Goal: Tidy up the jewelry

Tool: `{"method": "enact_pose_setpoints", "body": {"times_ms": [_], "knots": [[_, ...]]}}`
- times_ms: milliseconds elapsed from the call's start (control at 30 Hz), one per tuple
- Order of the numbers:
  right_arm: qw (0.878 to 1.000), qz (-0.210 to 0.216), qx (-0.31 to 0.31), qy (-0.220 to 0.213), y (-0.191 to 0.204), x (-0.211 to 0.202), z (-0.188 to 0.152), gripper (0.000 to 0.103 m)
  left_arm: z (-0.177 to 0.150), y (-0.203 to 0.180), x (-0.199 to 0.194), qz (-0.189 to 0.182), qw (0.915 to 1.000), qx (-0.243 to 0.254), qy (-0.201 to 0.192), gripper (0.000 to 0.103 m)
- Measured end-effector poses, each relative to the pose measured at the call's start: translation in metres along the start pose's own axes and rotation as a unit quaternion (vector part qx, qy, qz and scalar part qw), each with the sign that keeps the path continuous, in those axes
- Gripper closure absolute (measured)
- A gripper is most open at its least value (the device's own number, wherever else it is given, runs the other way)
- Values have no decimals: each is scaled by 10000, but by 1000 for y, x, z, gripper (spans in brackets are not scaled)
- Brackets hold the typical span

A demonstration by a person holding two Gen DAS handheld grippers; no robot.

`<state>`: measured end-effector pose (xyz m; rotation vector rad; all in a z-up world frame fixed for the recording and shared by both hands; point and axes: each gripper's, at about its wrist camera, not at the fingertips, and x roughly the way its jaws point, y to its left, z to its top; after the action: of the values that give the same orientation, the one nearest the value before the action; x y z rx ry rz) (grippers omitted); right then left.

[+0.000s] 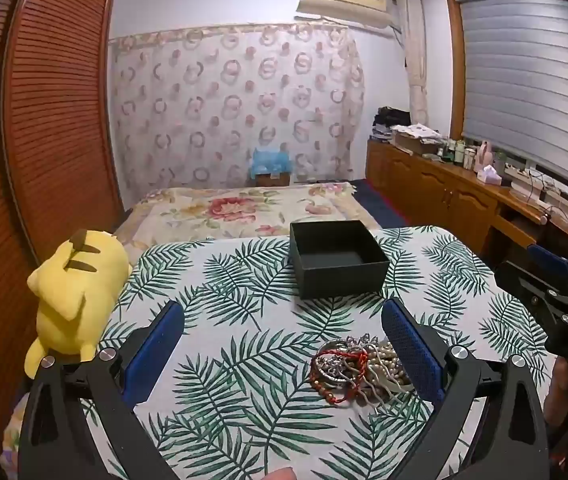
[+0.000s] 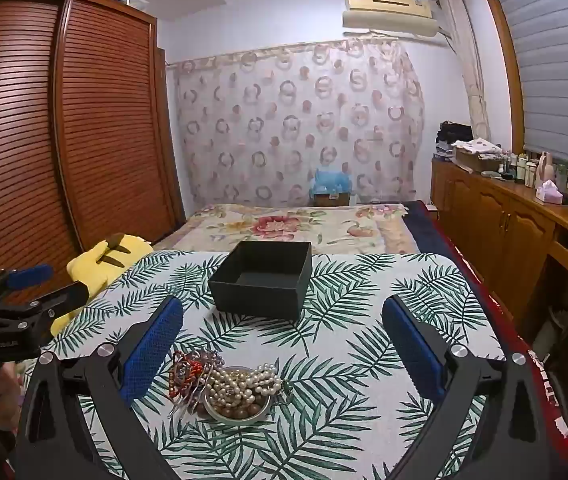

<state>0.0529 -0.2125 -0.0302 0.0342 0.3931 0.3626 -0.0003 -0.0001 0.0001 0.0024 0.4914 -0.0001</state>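
Note:
A tangled pile of jewelry [image 1: 357, 370] lies on the leaf-print table: pearl strands, a red cord bracelet, silver bangles, brown beads. In the right wrist view the jewelry pile [image 2: 226, 386] shows pearls heaped on a small metal dish. An open, empty black box [image 1: 337, 258] stands behind it, also in the right wrist view [image 2: 262, 278]. My left gripper [image 1: 284, 322] is open and empty, its right finger beside the pile. My right gripper [image 2: 284, 320] is open and empty, the pile near its left finger. Each gripper shows at the edge of the other's view.
A yellow plush toy [image 1: 74, 292] lies at the table's left edge. A bed with a floral cover [image 1: 244, 210] lies beyond the table. A wooden wardrobe [image 1: 44, 120] stands left and a wooden cabinet [image 1: 443, 188] with bottles right.

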Motion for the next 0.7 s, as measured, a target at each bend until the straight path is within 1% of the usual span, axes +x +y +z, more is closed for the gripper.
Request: {"method": "enact_pose_setpoints", "body": {"times_ms": [700], "knots": [[10000, 6, 10, 10, 2, -1, 0, 2, 0, 0, 0, -11, 10000, -22, -14, 8]]}}
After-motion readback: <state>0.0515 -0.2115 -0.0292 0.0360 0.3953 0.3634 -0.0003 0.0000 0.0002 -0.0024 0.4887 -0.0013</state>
